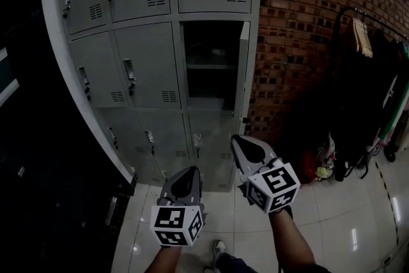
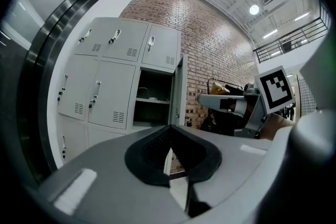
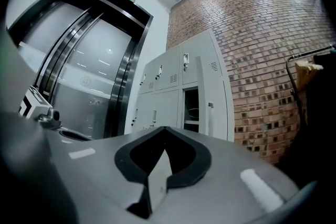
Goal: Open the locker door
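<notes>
Head view: locker door (image 1: pixel 243 73) open; shelf (image 1: pixel 208 65) inside, contents unclear.

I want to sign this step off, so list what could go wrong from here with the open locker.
1. The locker door stands open, edge-on to the person, and nothing holds it: the left tool and right tool are both shut, empty and clear of it. It may swing shut again.
2. The door's edge juts out on the right tool's side; raising that tool carelessly could knock it.
</notes>
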{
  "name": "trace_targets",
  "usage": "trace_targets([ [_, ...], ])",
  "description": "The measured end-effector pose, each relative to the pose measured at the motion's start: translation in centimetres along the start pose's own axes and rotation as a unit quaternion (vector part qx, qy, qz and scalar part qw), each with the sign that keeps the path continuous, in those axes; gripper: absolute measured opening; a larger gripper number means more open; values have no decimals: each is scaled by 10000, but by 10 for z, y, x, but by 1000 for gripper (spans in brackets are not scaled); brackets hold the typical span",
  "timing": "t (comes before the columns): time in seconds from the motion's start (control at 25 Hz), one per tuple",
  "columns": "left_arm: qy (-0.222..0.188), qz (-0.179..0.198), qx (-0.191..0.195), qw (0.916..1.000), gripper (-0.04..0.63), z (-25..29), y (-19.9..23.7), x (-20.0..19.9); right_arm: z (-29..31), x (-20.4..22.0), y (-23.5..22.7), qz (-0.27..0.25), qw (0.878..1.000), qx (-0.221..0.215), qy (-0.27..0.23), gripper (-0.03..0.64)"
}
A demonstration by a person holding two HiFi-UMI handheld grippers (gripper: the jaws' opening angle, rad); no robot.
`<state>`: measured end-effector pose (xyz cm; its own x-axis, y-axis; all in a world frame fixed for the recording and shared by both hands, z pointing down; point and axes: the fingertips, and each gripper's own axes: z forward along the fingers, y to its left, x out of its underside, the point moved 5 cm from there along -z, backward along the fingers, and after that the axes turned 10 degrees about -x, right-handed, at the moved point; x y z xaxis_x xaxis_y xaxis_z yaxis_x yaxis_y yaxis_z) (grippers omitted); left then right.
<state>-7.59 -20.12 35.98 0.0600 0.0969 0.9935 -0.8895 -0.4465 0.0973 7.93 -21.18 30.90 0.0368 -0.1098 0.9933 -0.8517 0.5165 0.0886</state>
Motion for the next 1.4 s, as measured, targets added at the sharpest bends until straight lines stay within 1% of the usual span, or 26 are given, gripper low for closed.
trace_targets([
  [0.2, -21, -27, -16, 10000, 6, -26, -10, 0, -24, 2, 27, 132, 9999, 4, 30, 0],
  [0.48, -110, 54, -114, 9999, 6, -59, -32, 0, -59, 2, 67, 275, 9994, -204, -87, 0],
  [0.64, -137, 117, -164, 9997, 6, -79, -56, 5, -87, 4, 85, 289, 9990, -312, -125, 0],
  [0.8, -129, 95, -233, 9996, 6, -102, -86, 9, -120, 5, 100, 333, 9984, -452, -96, 0],
  [1.08, -91, 188, -311, 9993, 6, -153, -138, 27, -180, 13, 128, 360, 9975, -614, -39, 0],
  [1.4, -174, 201, -535, 9982, 6, -214, -175, 37, -241, 15, 166, 303, 9965, -773, 4, 0],
])
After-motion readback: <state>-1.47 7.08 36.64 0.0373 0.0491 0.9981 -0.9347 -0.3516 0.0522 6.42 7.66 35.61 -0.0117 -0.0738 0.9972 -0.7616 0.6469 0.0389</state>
